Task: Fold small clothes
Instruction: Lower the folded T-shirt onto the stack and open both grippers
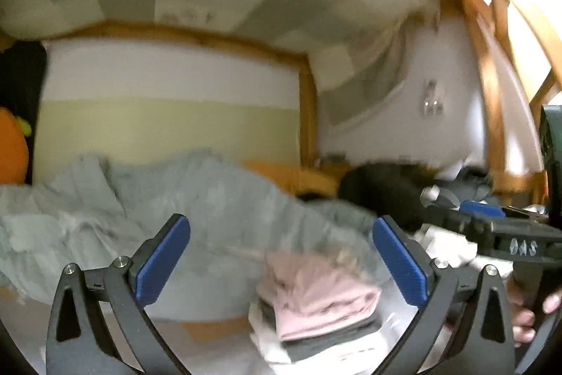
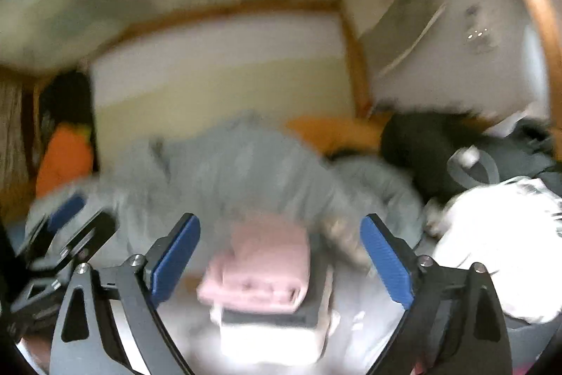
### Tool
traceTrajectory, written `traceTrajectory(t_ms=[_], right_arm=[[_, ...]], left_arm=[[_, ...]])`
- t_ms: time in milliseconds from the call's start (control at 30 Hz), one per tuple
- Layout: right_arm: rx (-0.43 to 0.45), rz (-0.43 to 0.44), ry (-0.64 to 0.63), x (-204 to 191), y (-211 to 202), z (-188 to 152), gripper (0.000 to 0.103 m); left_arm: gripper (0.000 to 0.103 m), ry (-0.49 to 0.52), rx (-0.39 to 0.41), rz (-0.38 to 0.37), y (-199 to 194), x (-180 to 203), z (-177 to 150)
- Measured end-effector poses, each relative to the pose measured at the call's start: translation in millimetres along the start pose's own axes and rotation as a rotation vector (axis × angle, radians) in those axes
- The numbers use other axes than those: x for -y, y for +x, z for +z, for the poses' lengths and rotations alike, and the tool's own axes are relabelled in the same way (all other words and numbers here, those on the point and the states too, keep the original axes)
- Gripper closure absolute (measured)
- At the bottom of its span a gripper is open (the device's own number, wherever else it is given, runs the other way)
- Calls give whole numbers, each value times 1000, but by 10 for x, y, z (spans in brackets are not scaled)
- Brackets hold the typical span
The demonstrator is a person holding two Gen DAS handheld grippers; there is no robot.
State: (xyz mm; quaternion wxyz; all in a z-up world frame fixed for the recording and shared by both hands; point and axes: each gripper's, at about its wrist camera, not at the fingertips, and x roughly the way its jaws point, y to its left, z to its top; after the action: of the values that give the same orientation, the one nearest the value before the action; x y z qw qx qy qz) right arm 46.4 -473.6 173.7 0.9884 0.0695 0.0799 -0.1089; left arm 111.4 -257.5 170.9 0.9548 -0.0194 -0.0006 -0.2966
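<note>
A folded pink garment [image 1: 316, 294] lies on top of a small stack of folded clothes, with a dark grey piece [image 1: 330, 340] and white ones under it. In the left wrist view my left gripper [image 1: 281, 259] stands open above and behind the stack, nothing between its blue pads [image 1: 161, 259]. In the right wrist view the pink garment [image 2: 260, 273] sits between and below my right gripper's [image 2: 281, 259] wide-open jaws, untouched by them. The right gripper [image 1: 491, 227] also shows at the right of the left view; the left gripper [image 2: 66, 224] shows at the left of the right view. Both views are blurred.
A rumpled grey blanket [image 1: 140, 199] covers the bed behind the stack. A black furry thing [image 2: 418, 143], a dark bag [image 2: 509, 153] and a white garment pile [image 2: 498, 234] lie to the right. An orange plush [image 2: 63, 160] sits at the left. A hand [image 1: 527, 311] holds the right gripper.
</note>
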Motion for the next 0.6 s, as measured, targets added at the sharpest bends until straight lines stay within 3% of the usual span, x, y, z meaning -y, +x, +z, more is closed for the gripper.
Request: traceTrajectory(t_ms=[67, 200, 333, 433, 600], right_arm=[[70, -4, 33, 24, -237, 155, 1], [145, 4, 74, 72, -596, 362, 1], [166, -8, 109, 101, -729, 377, 1], [155, -48, 70, 103, -594, 83, 1], [103, -103, 11, 147, -202, -561, 1]], left_arm=[[0, 9, 53, 19, -217, -9, 161], [0, -4, 123, 47, -505, -111, 365], [0, 4, 128, 47, -627, -199, 478], [0, 19, 144, 82, -682, -247, 318], [0, 14, 54, 114, -491, -407, -366]])
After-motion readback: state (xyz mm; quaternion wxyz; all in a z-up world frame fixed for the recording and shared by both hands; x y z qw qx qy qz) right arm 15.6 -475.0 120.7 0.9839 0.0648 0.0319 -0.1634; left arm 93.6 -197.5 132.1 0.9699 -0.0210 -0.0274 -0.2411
